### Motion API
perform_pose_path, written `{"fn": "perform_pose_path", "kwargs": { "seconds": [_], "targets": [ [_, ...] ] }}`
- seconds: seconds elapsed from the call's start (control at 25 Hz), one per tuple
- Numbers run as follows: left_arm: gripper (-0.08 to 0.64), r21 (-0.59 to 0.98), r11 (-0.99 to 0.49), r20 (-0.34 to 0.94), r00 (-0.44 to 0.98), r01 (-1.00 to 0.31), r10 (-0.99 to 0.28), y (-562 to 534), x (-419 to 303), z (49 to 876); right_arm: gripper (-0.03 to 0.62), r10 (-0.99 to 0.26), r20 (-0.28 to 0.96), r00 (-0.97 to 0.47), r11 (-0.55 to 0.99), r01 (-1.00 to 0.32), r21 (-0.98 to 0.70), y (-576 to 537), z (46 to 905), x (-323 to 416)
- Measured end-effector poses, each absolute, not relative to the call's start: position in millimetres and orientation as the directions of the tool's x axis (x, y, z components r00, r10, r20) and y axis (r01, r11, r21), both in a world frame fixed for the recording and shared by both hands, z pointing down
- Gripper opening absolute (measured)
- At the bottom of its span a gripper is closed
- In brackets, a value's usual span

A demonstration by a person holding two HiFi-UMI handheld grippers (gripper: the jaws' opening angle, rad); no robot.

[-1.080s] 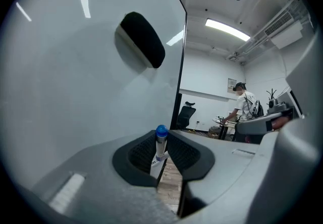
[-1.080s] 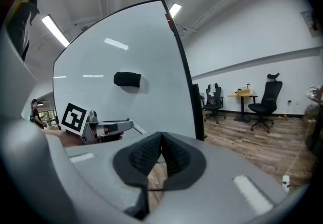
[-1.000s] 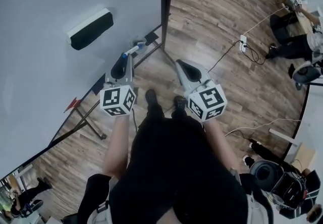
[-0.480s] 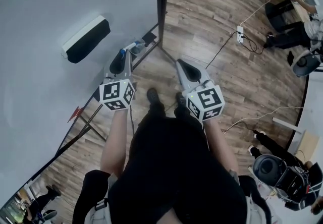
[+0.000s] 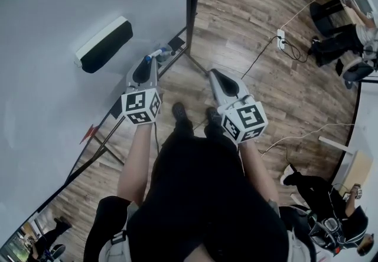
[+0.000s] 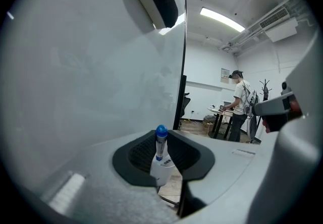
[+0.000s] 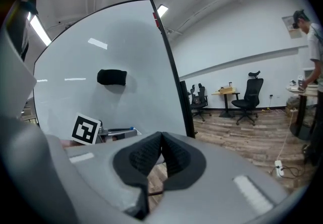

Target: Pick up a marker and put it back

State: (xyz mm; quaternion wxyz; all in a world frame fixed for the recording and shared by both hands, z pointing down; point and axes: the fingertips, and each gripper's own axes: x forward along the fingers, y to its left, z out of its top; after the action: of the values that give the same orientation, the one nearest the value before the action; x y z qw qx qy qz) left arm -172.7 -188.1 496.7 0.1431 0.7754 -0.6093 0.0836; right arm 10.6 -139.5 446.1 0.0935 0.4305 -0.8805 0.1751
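The marker [image 6: 161, 156], a white-barrelled whiteboard pen with a blue end, sits pinched in the left tongs [image 6: 161, 140], just off the whiteboard [image 5: 53, 13] at the far left, where a black eraser [image 5: 105, 45] clings to the board above and to the left of the tongs. The padded jaws stand part-way closed on the white barrel, and the blue end pokes out past their tips toward the board's lower right corner. It looks light and stiff, a smooth round plastic tube that would likely roll or swivel between the pads if the squeeze eased. The mid-barrel is the safest place to hold it. The capped end is a poorer one, as it may slip or pull off. To the right, the right tongs [image 7: 161, 137] are closed pad to pad with nothing between them, held level beside the left over the wooden floor [image 5: 248, 25].
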Motion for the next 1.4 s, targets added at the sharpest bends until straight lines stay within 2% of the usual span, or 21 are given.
{"fn": "perform_pose_path", "kwargs": {
  "seconds": [0.64,1.08,1.4],
  "targets": [
    [0.085,0.125,-0.216,0.361,0.247,-0.968,-0.899,-183,-164,522,0.002,-0.748,0.305,-0.589,0.543,-0.808,-0.230,-141,438,33],
    [0.092,0.124,-0.177,0.356,0.211,-0.976,-0.910,-164,-160,514,0.002,-0.734,0.286,-0.616,0.572,-0.788,-0.229,-132,431,41],
    [0.091,0.120,-0.127,0.339,0.161,-0.985,-0.927,-143,-156,500,0.002,-0.674,0.273,-0.687,0.609,-0.725,-0.321,-124,428,42]
  ]
}}
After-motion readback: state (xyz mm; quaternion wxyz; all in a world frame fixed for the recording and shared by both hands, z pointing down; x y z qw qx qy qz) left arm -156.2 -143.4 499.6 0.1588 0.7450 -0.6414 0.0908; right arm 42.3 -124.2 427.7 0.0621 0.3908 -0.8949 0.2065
